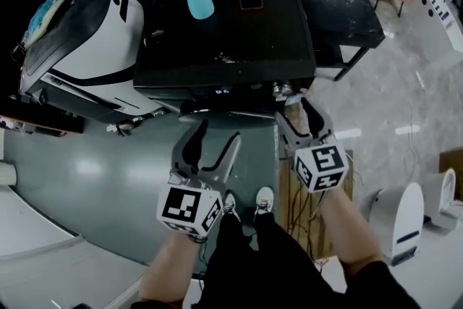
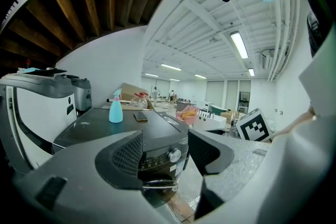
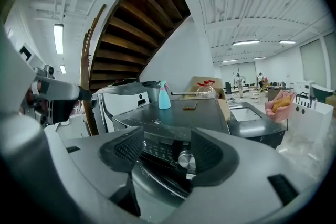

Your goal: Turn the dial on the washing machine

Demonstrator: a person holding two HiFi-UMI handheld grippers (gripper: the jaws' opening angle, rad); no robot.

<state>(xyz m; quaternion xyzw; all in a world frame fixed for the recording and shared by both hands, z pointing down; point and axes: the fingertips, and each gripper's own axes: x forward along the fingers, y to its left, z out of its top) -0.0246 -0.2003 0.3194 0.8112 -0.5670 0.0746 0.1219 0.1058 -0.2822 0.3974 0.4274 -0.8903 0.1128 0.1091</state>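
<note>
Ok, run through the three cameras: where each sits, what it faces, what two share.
Head view: on the head, down onto the washing machine; left tool, right tool, forearms, shoes show.
Left gripper view: on the left tool, facing the machine's dial through open jaws; right tool's cube shows.
Right gripper view: on the right tool, same dial through open jaws.
All share the spray bottle.

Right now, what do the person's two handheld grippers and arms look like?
Matching pair: left gripper and right gripper are grey plastic forks with black ribbed pads, each capped by a white cube bearing black square markers. Forearms bare; black sleeve on the right arm. No cables on them.
</note>
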